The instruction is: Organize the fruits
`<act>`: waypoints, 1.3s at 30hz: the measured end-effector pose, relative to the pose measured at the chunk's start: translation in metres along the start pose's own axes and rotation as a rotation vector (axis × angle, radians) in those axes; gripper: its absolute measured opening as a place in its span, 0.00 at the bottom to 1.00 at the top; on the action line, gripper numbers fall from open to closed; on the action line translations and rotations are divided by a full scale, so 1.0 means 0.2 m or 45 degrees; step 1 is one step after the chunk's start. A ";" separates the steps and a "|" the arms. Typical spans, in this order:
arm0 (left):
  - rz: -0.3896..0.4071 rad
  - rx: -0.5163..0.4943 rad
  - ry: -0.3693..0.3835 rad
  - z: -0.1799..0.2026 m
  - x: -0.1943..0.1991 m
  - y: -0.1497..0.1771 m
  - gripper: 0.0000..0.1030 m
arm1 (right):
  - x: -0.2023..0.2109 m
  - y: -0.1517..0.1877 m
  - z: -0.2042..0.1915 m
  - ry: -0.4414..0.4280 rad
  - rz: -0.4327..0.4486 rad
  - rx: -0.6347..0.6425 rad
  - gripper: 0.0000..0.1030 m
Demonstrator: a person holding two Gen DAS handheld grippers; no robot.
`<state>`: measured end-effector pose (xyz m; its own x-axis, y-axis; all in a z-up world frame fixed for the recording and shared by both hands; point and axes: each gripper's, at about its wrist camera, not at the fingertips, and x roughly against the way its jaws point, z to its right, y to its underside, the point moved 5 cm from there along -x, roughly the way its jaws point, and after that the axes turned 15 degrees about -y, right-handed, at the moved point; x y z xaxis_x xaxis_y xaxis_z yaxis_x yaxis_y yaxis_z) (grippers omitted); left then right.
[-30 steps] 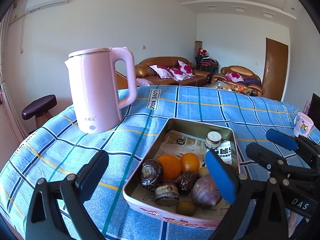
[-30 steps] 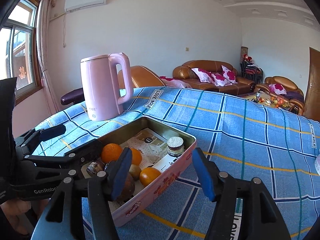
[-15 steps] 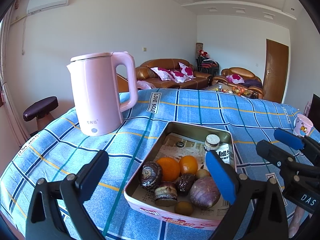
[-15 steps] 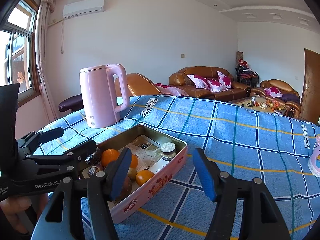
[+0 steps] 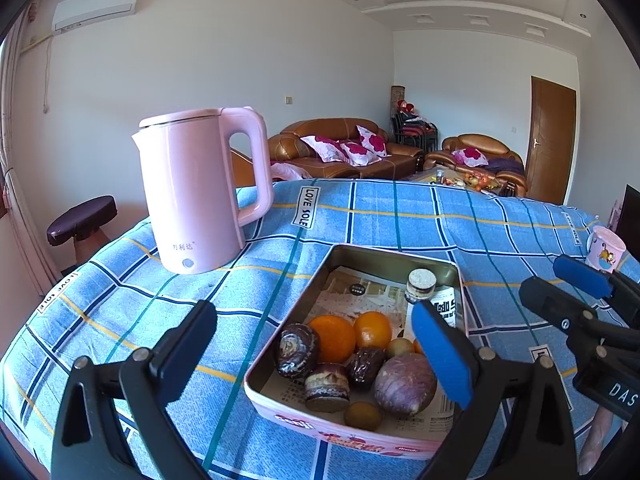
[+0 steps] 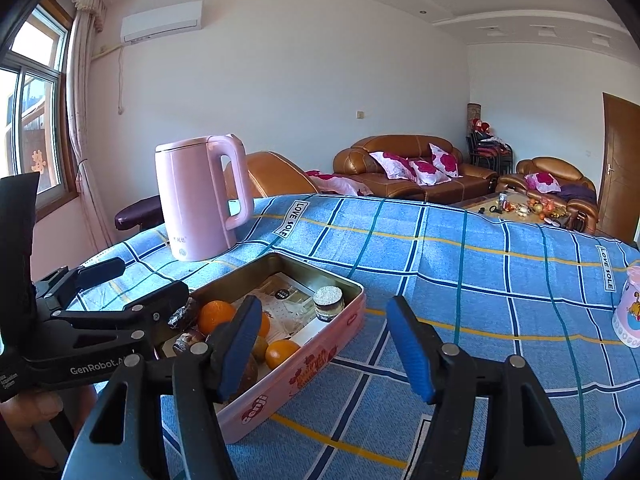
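Sunlit living room behind: brown sofas (image 6: 412, 168), a wooden door (image 5: 552, 136), an air conditioner (image 6: 160, 22) high on the wall. Blue checked cloth (image 5: 380, 216) over the worktop, with a pink kettle (image 5: 196, 192) upright at its far left and a small pink cup (image 5: 606, 248) at the far right edge. Pink tin (image 5: 344, 428) between the two claws, lined with printed paper (image 5: 360, 292). Fruits piled at the near end of the tin: two oranges (image 5: 334, 338) side by side, dark wrinkled fruits (image 5: 296, 350) just beside them, a purple fruit (image 5: 404, 386) and a small brownish one (image 5: 362, 416) at the near wall. Small cork-topped jar (image 5: 420, 284) upright toward the far end. Left claw (image 5: 316, 344) spread wide above the tin's near left corner, nothing between its pads. Right claw (image 6: 324, 344) also parted and holding nothing, hovering over the tin's right wall, one finger (image 6: 240, 344) in front of the fruits.
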<state>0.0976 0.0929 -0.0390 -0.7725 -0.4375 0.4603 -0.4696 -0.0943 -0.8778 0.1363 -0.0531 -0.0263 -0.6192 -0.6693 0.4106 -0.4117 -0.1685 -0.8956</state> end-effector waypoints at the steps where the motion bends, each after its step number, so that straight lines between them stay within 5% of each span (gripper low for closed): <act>1: 0.000 0.000 -0.001 0.00 0.00 0.00 0.97 | 0.00 0.00 0.00 0.000 0.002 0.000 0.65; 39: 0.016 0.006 0.032 0.04 0.05 -0.01 1.00 | 0.09 0.01 0.06 0.021 0.054 -0.026 0.65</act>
<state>0.0937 0.0819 -0.0340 -0.7890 -0.4159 0.4521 -0.4578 -0.0927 -0.8842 0.1328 -0.0736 -0.0227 -0.6476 -0.6633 0.3750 -0.3982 -0.1250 -0.9087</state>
